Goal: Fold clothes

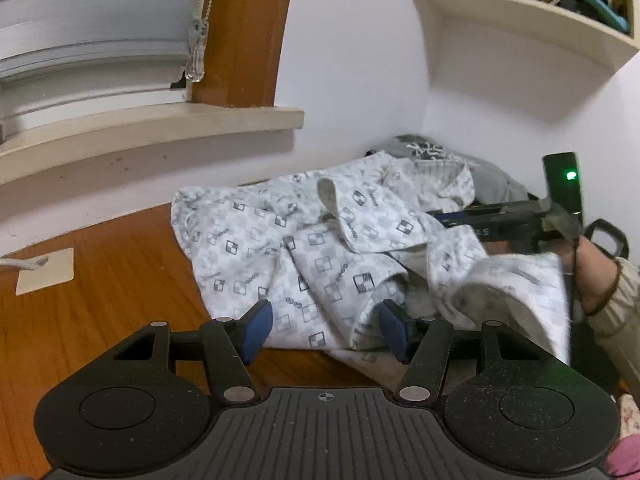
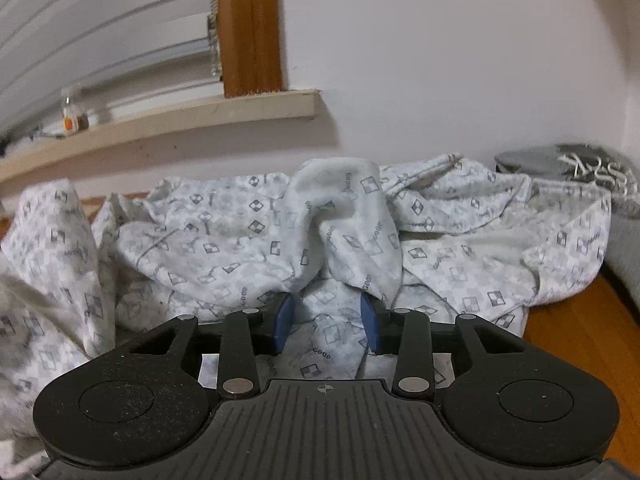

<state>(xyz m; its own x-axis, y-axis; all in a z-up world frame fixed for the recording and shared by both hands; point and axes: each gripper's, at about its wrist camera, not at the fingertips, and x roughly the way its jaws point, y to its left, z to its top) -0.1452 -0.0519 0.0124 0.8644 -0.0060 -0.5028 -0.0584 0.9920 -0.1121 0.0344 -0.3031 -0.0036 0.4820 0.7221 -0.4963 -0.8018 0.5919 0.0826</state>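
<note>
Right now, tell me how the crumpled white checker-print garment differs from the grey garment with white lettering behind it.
The crumpled white checker-print garment is pale with small grey square motifs; the grey garment with white lettering is dark with a bold white print. The white garment sprawls across the wooden surface near both grippers; the grey one is tucked into the far corner against the wall. The white one partly covers the grey one's near edge. Both lie unfolded.
</note>
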